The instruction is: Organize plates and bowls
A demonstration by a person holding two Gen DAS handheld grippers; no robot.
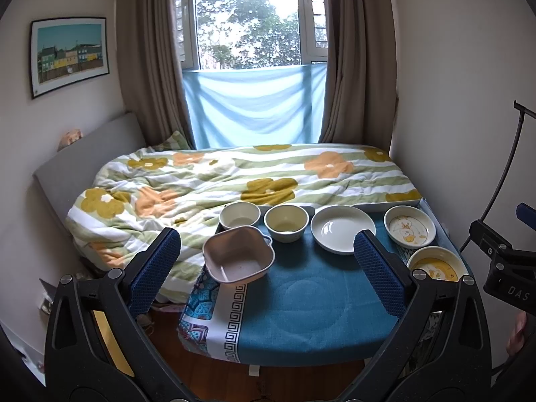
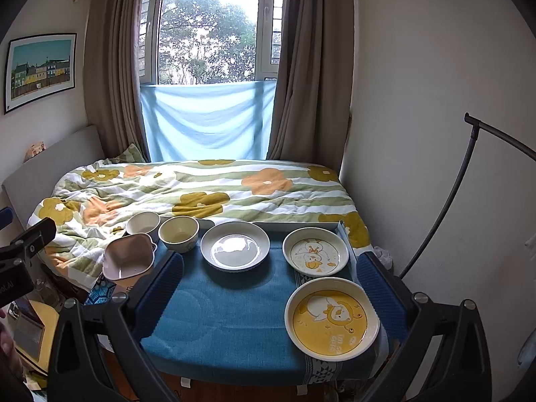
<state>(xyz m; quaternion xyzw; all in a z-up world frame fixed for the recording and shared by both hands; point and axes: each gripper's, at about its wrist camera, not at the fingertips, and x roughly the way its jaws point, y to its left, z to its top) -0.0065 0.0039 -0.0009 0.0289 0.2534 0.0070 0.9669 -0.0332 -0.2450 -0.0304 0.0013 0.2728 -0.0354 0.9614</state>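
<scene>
On the blue-clothed table [image 1: 311, 305] [image 2: 227, 321] stand a pink square bowl [image 1: 238, 255] [image 2: 129, 256] at the left edge, two cream round bowls [image 1: 240, 215] [image 1: 286, 222] behind it, a plain white plate [image 1: 342, 228] [image 2: 235, 245], a white duck plate [image 1: 409, 226] [image 2: 315, 252] and a yellow duck plate [image 1: 435, 264] [image 2: 331, 318] at the right. My left gripper [image 1: 266, 268] hangs open above the table's near half, holding nothing. My right gripper [image 2: 269, 288] is open too, its fingers straddling the yellow plate area without touching.
A bed with a flowered quilt [image 1: 234, 181] lies right behind the table. A white tray edge [image 2: 301, 225] runs along the table's back right. A black lamp stand [image 2: 445, 201] rises at the right wall. Wooden floor [image 1: 187, 365] shows below the table's front.
</scene>
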